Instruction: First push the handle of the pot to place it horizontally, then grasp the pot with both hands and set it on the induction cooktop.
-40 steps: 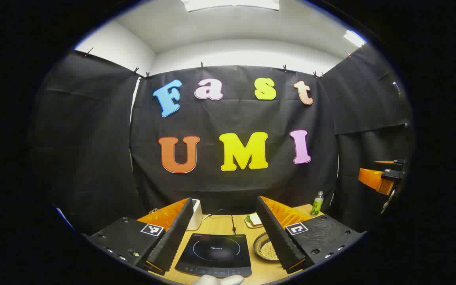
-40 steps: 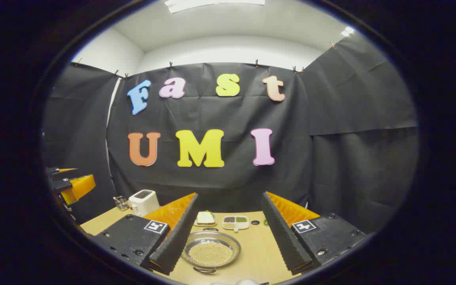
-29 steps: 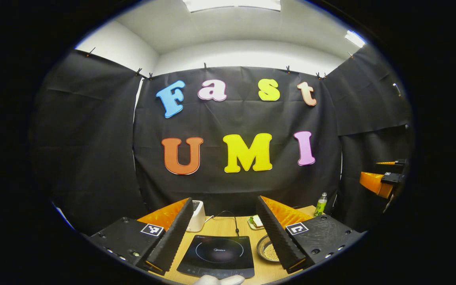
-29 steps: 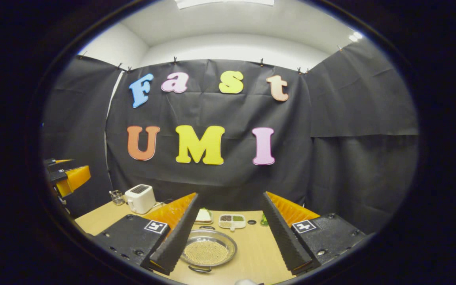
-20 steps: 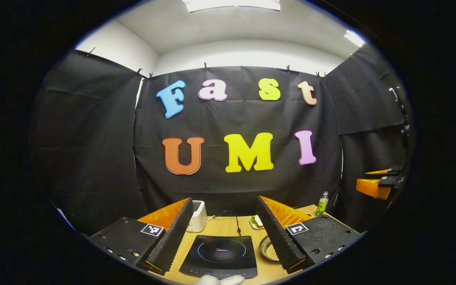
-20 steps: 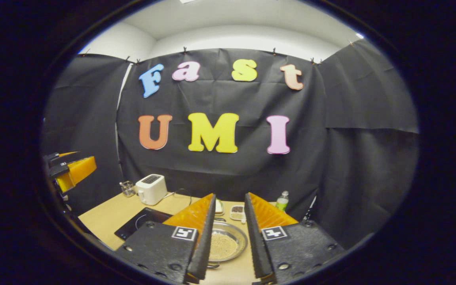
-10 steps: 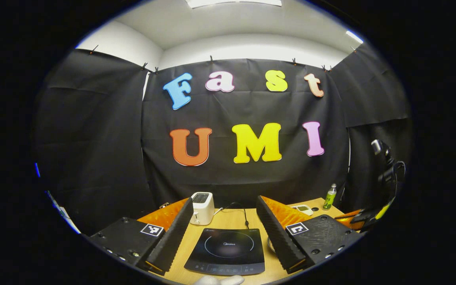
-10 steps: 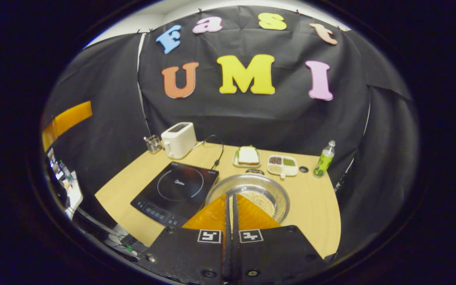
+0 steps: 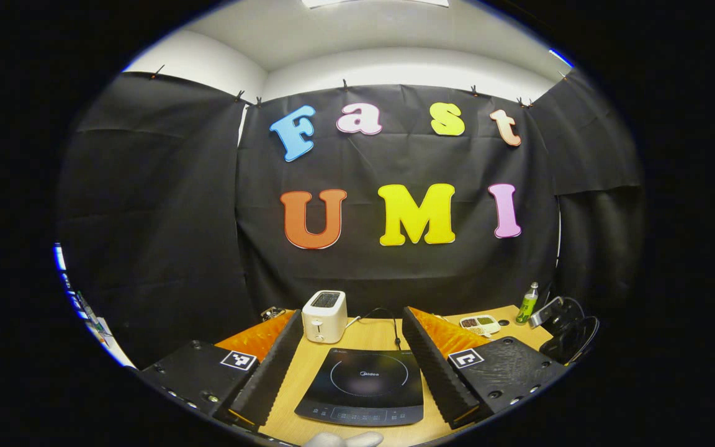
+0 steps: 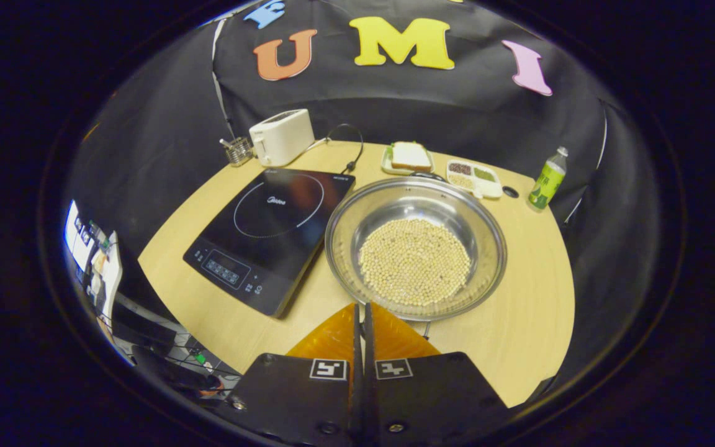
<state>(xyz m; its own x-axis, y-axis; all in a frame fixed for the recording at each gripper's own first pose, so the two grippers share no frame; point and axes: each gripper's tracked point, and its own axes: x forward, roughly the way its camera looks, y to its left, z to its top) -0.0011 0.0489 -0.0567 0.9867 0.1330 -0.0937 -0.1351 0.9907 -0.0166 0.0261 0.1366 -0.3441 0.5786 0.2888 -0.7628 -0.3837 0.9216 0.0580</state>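
Wooden table [image 10: 519,335] is lying under black cloth walls. I'm holding my right gripper [image 10: 362,308] pressed together, pot [image 10: 415,248] at twelve o'clock; left gripper [image 9: 352,347] spread.

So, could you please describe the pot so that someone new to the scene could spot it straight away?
On the wooden table, look just right of the black induction cooktop. The pot is the wide, shallow metal pan, holding a layer of small pale beans. It is the only shiny round thing there, far larger than the small dishes behind it.
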